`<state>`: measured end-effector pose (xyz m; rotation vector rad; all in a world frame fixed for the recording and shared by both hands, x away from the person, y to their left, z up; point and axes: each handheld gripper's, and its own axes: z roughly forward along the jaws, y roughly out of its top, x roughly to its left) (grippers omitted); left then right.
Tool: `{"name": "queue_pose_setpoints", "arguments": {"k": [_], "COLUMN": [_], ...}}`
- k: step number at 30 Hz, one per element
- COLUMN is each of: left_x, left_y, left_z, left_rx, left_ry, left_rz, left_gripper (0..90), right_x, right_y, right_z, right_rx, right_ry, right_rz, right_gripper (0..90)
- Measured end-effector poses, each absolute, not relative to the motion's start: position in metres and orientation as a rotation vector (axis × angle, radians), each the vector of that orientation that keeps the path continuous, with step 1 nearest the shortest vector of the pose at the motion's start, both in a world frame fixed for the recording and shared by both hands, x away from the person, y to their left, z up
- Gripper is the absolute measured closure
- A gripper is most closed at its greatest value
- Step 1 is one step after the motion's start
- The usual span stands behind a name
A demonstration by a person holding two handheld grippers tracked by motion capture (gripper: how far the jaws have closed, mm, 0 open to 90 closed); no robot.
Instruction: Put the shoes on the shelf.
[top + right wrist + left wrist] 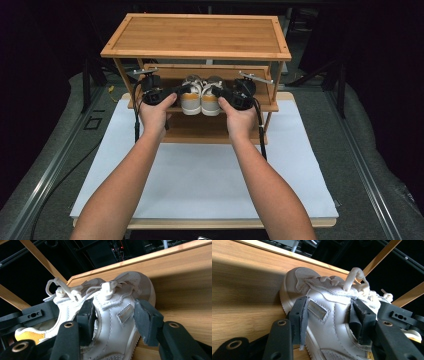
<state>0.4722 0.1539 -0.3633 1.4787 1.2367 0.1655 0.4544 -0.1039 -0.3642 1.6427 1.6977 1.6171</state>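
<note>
The 2 shoes sit side by side at the front edge of the rack's point(125, 50) middle shelf. The left gripper point(329, 317) clamps the left shoe point(324, 302), the right gripper point(115, 320) the right shoe point(117, 312). Uneven pulling could probably snag the laces or drop 1 shoe.

A dark recording studio (black drapes, floor rails point(47, 172)) around a white-topped table point(200, 185).

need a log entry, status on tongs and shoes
Left tongs clamped across left shoe. Right tongs clamped across right shoe. Pair on rack's middle shelf; top shelf close overhead.
</note>
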Motion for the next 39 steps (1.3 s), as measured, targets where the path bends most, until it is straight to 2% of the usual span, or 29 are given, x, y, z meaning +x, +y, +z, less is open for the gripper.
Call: {"name": "queue_pose_setpoints", "arguments": {"k": [3,6,18,35,39], "left_x": [0.471,0.472,0.473,0.438,0.432], "left_y": [0.15,0.15,0.156,0.171,0.172], "left_z": [-0.361,-0.362,-0.359,-0.341,-0.34], "left_rx": [1.509,1.489,1.471,1.458,1.499], "left_ry": [1.211,1.218,1.197,1.154,1.136], "left_rz": [0.226,0.204,0.204,0.275,0.324], "left_gripper": [51.7,47.7,41.0,41.6,45.2], "right_x": [0.455,0.455,0.453,0.422,0.415], "right_y": [-0.105,-0.105,-0.107,-0.126,-0.131], "right_z": [-0.365,-0.365,-0.361,-0.337,-0.336], "right_rx": [1.643,1.634,1.611,1.484,1.48], "right_ry": [1.707,1.709,1.674,1.682,1.698], "right_rz": [1.613,1.606,1.636,1.581,1.542], "right_gripper": [51.9,51.2,48.9,47.3,52.8]}}
